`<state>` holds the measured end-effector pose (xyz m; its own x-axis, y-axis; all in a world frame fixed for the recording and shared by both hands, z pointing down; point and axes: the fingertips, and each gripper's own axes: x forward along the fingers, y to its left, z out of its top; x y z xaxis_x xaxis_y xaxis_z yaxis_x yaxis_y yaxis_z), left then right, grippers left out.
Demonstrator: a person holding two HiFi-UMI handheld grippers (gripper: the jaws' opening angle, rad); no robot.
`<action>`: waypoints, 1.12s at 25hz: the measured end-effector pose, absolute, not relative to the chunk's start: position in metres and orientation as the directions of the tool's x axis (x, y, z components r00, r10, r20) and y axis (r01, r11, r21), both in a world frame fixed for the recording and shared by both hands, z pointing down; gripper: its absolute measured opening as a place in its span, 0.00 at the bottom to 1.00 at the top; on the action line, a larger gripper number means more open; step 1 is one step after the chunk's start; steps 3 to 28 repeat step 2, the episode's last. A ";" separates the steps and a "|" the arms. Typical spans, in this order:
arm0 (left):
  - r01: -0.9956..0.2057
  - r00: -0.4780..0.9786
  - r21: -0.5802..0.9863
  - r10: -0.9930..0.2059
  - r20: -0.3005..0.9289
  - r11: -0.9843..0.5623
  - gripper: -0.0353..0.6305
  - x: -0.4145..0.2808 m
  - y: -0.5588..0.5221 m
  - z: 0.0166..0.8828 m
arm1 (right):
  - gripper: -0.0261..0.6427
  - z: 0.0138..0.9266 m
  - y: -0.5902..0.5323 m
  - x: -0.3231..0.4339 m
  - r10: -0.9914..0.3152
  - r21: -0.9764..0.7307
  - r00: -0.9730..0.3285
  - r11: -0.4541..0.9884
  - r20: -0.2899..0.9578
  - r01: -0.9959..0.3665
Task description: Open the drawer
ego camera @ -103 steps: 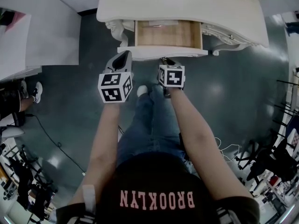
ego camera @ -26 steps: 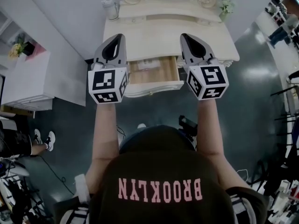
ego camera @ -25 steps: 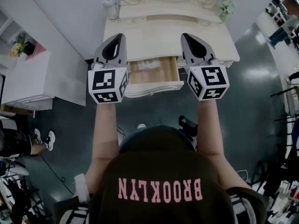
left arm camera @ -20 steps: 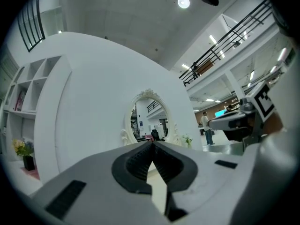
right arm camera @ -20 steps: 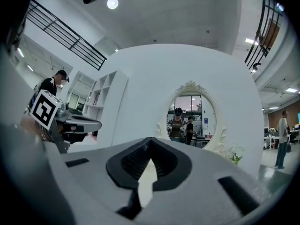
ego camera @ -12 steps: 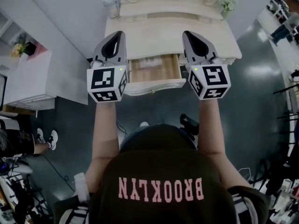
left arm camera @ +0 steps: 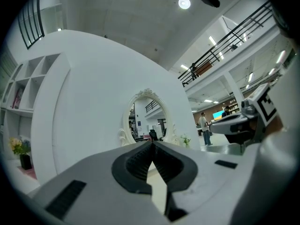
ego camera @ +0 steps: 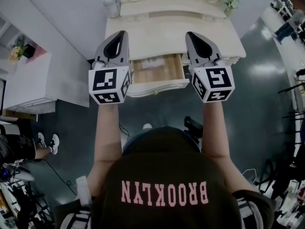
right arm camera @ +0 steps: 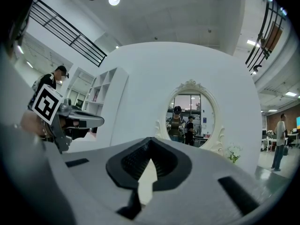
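Both sets of tongs have come up and away from the drawer front, where they hung low a few seconds ago. They now point level on either side of it, and over the last second neither has shifted.

The shallow cream-fronted drawer [ego camera: 155, 71] with a pale wood bottom stands pulled well out from the middle of the cream carved desk [ego camera: 167, 37]. Its inside is open to view, and a flat pale item [ego camera: 151, 63] lies toward the back; you can't tell what it is. Nothing touches the drawer. I judge the task done, with no step left that these views show.

Your left tongs [ego camera: 122, 34] are closed tip to tip with nothing between them, and your right tongs [ego camera: 189, 34] are the same. Each gripper view shows the dark ribbed pads meeting at the front, with only a sliver of light behind them.

Beyond the drawer, the desktop is nearly bare. An oval white-framed mirror [right arm camera: 191, 114] rises at its back, with a small green plant [ego camera: 232, 3] by its right corner. The desk stands against a curved white wall [left arm camera: 89, 102] on a dark glossy floor [ego camera: 267, 94]. A white shelf unit [ego camera: 28, 85] stands to your left, and a person's legs and sneakers [ego camera: 47, 142] show at the left edge.
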<state>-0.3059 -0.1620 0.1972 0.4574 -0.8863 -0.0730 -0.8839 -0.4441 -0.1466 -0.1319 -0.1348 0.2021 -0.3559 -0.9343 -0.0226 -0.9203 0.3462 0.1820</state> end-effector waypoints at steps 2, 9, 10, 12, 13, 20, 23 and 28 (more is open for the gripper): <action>-0.883 0.459 -0.145 -0.885 -0.074 -0.446 0.06 -0.305 -0.162 0.197 | 0.03 0.202 -0.135 -0.132 -0.934 0.182 -0.358 0.348 -0.022 -0.920; -0.883 0.459 -0.145 -0.885 -0.074 -0.446 0.06 -0.305 -0.162 0.197 | 0.03 0.202 -0.135 -0.132 -0.934 0.182 -0.358 0.348 -0.022 -0.920; -0.883 0.459 -0.145 -0.885 -0.074 -0.446 0.06 -0.305 -0.162 0.197 | 0.03 0.202 -0.135 -0.132 -0.934 0.182 -0.358 0.348 -0.022 -0.920; -0.883 0.459 -0.145 -0.885 -0.074 -0.446 0.06 -0.305 -0.162 0.197 | 0.03 0.202 -0.135 -0.132 -0.934 0.182 -0.358 0.348 -0.022 -0.920; -0.883 0.459 -0.145 -0.885 -0.074 -0.446 0.06 -0.305 -0.162 0.197 | 0.03 0.202 -0.135 -0.132 -0.934 0.182 -0.358 0.348 -0.022 -0.920; -0.883 0.459 -0.145 -0.885 -0.074 -0.446 0.06 -0.305 -0.162 0.197 | 0.03 0.202 -0.135 -0.132 -0.934 0.182 -0.358 0.348 -0.022 -0.920; -0.883 0.459 -0.145 -0.885 -0.074 -0.446 0.06 -0.305 -0.162 0.197 | 0.03 0.202 -0.135 -0.132 -0.934 0.182 -0.358 0.348 -0.022 -0.920; -0.883 0.459 -0.145 -0.885 -0.074 -0.446 0.06 -0.305 -0.162 0.197 | 0.03 0.202 -0.135 -0.132 -0.934 0.182 -0.358 0.348 -0.022 -0.920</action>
